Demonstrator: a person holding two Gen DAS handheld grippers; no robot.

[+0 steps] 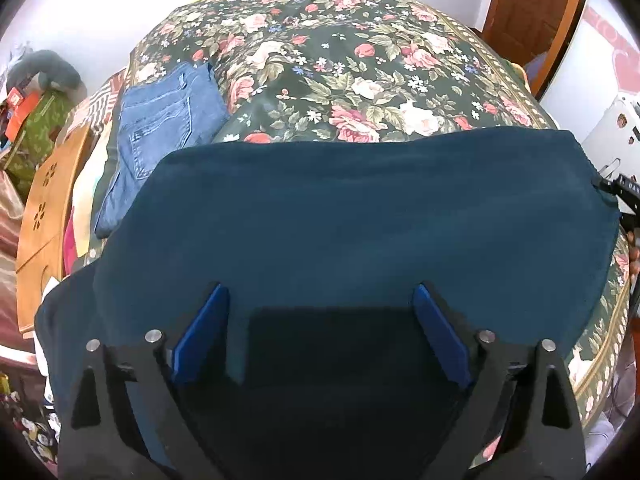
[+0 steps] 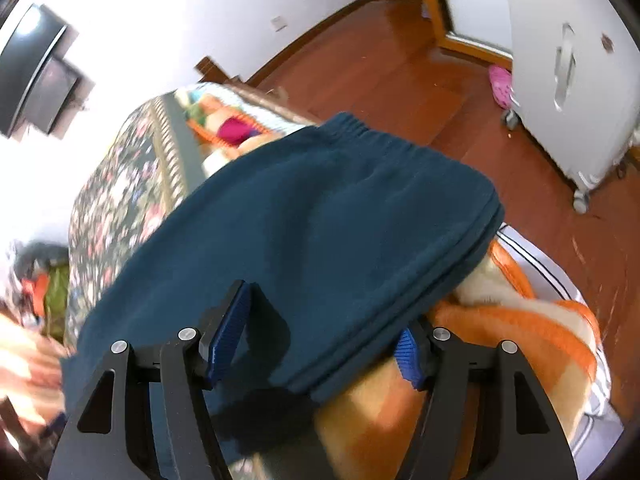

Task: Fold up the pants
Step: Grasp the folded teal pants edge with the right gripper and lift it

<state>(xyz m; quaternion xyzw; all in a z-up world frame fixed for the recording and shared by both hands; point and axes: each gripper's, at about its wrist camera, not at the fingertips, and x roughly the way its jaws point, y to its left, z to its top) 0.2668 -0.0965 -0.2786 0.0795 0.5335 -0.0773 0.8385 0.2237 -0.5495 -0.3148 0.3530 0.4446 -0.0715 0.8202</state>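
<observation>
Your left gripper (image 1: 320, 300) gapes wide over the soft teal fleece pants (image 1: 352, 216) folded on the floral bedspread (image 1: 340, 64) — your right gripper (image 2: 320, 320) straddles their layered edge, pads apart

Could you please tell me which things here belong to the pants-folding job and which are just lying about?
Part of the job:
- dark teal pants, folded over, lying on the bed
- left tongs, open above the pants
- right tongs, open around the pants' edge

Just lying about:
- blue jeans
- floral bedspread
- orange blanket
- white cabinet
</observation>
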